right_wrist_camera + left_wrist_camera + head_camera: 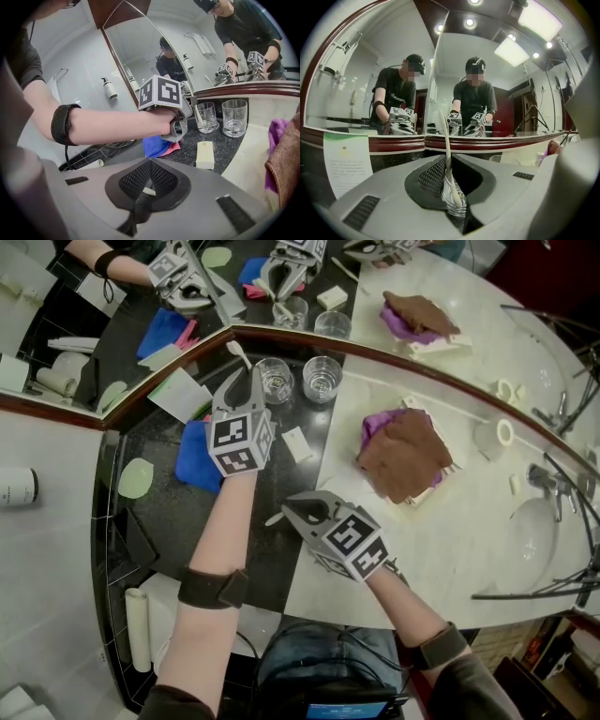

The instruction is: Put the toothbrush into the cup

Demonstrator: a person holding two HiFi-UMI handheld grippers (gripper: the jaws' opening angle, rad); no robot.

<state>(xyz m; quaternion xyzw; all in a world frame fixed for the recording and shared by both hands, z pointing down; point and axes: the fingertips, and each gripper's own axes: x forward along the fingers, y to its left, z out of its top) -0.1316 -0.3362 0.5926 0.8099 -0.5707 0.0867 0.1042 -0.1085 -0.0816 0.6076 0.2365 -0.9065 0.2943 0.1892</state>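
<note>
Left gripper [246, 395]: jaws closed on the toothbrush [446, 145], gripped at its lower handle.

Toothbrush: slender, pale cream, slightly bowed. The bristle head is at the free end and points toward the mirror. Crinkled clear plastic shows around the handle where the jaws clamp it. It is held above the dark worktop [281, 559] near the back edge. From the head view its head lies just beside the left glass cup [275, 379] and is not in it.

A second glass cup [322, 378] stands just right of the first, both at the back edge by the mirror.

Right gripper [292, 512]: jaws together, low over the dark worktop toward its front edge. A small white sliver [149, 191] shows at the tips; I cannot tell whether it is gripped.

A blue cloth [195, 470] lies under the left forearm, and a small white bar [297, 443] lies near the worktop's middle.
</note>
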